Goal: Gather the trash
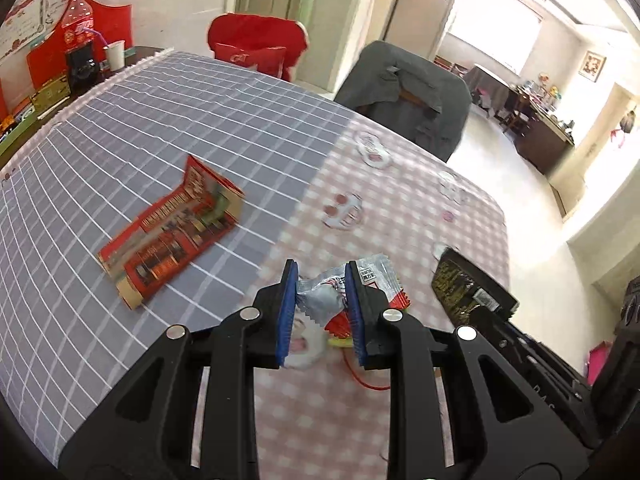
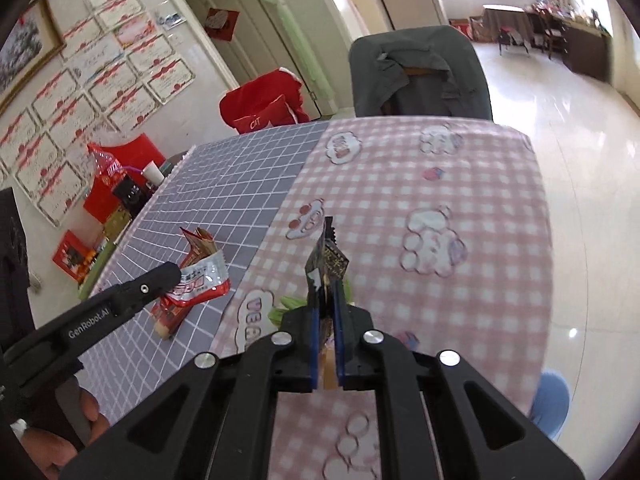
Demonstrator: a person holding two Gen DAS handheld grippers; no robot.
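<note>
Holding silver wrapper (image 1: 325,289) clamped in left gripper (image 1: 321,280), black wrapper (image 2: 326,266) clamped in right gripper (image 2: 326,300), both lifted above table's (image 2: 460,168) near edge. Am keeping both grips firm while carrying. Red box (image 1: 172,232) lying on grey cloth, uncollected. Seeing no bin; paper cup (image 1: 115,54) at far corner, contents unclear.

Below me the table (image 1: 240,128) wears a grey grid cloth joined to a pink checked cloth (image 2: 460,184) printed with paw shapes. At the table's far edge I see a chair draped in a grey garment (image 1: 404,96) and, beside it, a red chair cover (image 1: 260,40). On the table's far corner by the wall stand a white paper cup (image 1: 115,54) and a red-labelled bottle (image 1: 80,16), with framed certificates (image 2: 100,68) on the wall behind.
</note>
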